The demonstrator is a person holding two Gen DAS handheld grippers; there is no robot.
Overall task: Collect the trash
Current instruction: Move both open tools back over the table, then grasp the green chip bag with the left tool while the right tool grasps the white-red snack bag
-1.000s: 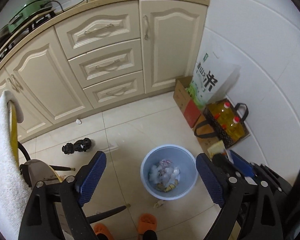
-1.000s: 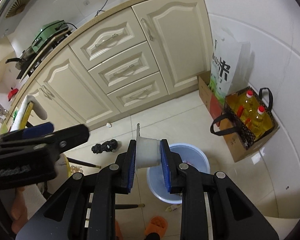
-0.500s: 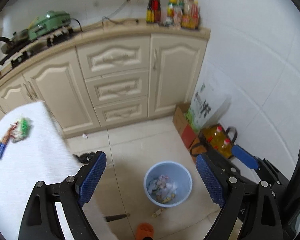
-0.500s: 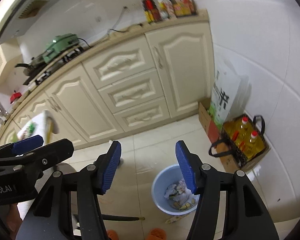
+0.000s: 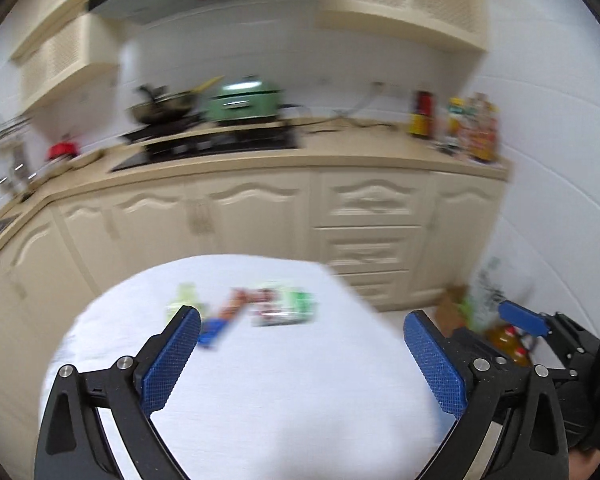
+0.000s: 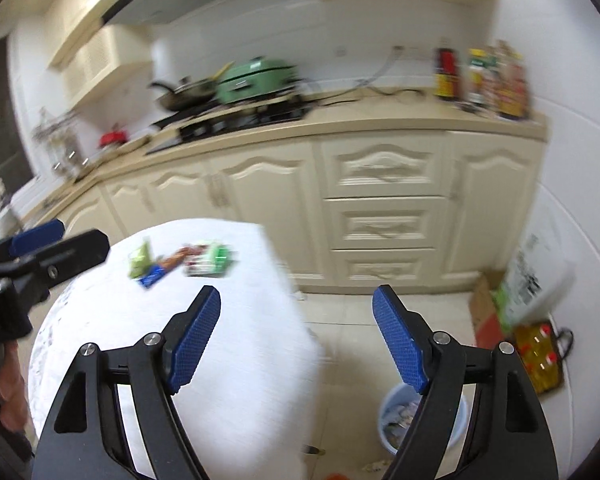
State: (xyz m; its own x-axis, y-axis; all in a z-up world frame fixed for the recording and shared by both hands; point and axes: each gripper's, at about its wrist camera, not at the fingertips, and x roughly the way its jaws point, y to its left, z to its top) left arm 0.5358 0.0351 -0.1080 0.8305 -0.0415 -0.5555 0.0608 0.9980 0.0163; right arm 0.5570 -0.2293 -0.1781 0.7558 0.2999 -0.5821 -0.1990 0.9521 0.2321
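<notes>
While blurred wrappers (image 5: 260,306) lie on the white table (image 5: 280,380) before the cabinets (image 6: 380,200), both the left gripper (image 5: 300,354) and the right gripper (image 6: 296,336) hover with jaws wide and empty, trash bin (image 6: 392,420) on the floor under the right

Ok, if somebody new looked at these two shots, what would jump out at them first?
Probably the white table filling the foreground, with a few bright wrappers lying near its far edge. Both grippers, left and right, hang open and empty above it. In the right wrist view, a blue bin with trash inside stands on the floor, right of the table.
</notes>
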